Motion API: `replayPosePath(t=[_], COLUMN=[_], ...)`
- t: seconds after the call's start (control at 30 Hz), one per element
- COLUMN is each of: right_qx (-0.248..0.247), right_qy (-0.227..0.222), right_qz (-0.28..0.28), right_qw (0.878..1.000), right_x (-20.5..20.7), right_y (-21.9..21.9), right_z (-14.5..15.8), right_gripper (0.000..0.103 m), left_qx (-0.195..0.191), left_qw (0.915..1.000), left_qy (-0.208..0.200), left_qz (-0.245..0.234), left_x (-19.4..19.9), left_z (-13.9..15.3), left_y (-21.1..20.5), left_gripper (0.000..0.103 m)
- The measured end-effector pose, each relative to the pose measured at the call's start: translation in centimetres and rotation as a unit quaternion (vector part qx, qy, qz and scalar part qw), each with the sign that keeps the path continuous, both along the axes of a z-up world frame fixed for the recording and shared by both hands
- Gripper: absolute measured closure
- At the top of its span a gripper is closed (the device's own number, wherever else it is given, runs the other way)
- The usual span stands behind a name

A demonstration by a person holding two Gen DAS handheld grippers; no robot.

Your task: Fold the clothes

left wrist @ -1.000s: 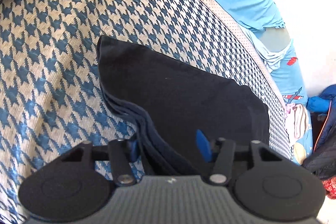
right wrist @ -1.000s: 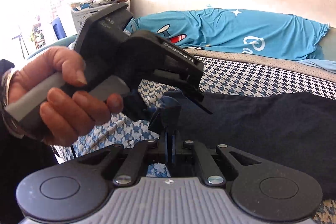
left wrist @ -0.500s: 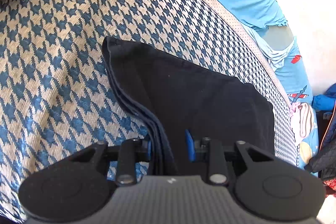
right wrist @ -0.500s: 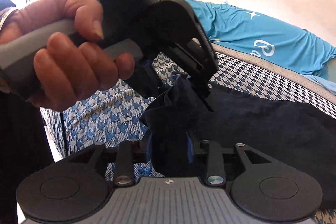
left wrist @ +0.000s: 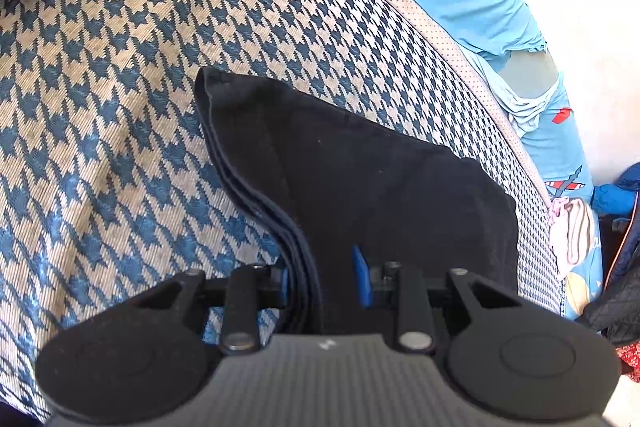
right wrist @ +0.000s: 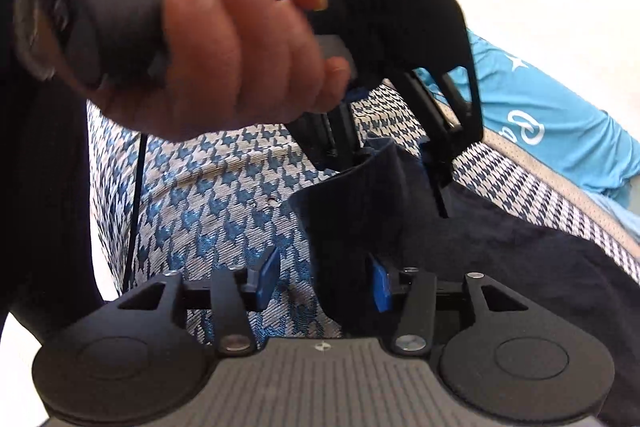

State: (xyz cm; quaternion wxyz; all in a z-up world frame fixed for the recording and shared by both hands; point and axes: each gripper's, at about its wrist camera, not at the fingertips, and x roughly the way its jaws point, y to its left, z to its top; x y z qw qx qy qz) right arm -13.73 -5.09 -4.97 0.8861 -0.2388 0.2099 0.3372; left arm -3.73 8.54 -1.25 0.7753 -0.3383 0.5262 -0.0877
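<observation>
Mid-fold: dark garment (left wrist: 360,163) lies layered on the houndstooth bed (left wrist: 120,107). Left claw (left wrist: 320,279) pinches its stacked edge; right claw (right wrist: 320,275) stands parted, cloth between its fingers, not clamped. Next move likely needs the right closing before the end is carried over.

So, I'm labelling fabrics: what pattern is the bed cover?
Blue-and-cream houndstooth bed cover, clearest in the left wrist view.

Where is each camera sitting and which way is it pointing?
Left wrist: on the left gripper, looking down its fingers at the dark garment on the houndstooth cover; no body part shows.
Right wrist: on the right gripper, facing the hand that holds the other gripper.
Shared: garment, cover, blue bedding.
</observation>
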Motion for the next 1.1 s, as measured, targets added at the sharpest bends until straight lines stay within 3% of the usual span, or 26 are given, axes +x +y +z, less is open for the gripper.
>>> replayPosePath(t=[0.23,0.27,0.33,0.43,0.5,0.6,0.83,0.93,1.07,1.1], right_qx=[-0.025,-0.024,-0.017,-0.002,0.006,0.016,0.030,0.034,0.042,0.047], right_qy=[-0.051,-0.051,-0.046,-0.054,-0.058,-0.056,-0.050,-0.052,-0.046,-0.044], right_qz=[-0.017,-0.021,-0.030,-0.040,-0.047,-0.053,-0.058,-0.057,-0.066,-0.069], right_qw=[0.998,0.998,0.998,0.998,0.997,0.997,0.997,0.996,0.996,0.996], right_x=[0.1,0.2,0.3,0.5,0.6,0.6,0.4,0.1,0.2,0.3], right_y=[1.0,1.0,0.8,0.3,-0.1,-0.6,-1.5,-1.9,-2.8,-3.1], right_z=[-1.0,-0.9,-0.6,0.1,0.6,1.0,1.6,1.9,2.2,2.4], right_gripper=[0.061,0.077,0.094,0.097,0.098,0.098,0.098,0.098,0.098,0.098], left_qx=[0.001,0.002,0.004,0.015,0.021,0.010,-0.007,0.016,0.044,0.045], left_qw=[1.0000,1.0000,0.9999,0.9996,0.9991,0.9981,0.9943,0.9944,0.9928,0.9927], left_qy=[0.005,0.006,0.009,0.004,-0.005,-0.012,-0.021,-0.027,-0.034,-0.036], left_qz=[0.006,0.007,0.012,0.022,0.036,0.059,0.105,0.100,0.105,0.106], left_x=[0.1,0.0,0.0,-0.1,-0.1,0.2,1.2,1.6,1.6,1.6], left_z=[-0.4,-0.5,-0.6,-0.7,-0.5,-0.6,-1.1,-0.9,-0.9,-1.0], left_y=[-0.2,-0.2,0.0,0.5,1.1,2.0,3.3,2.6,2.0,1.9], left_gripper=[0.076,0.076,0.076,0.062,0.045,0.035,0.035,0.039,0.063,0.074])
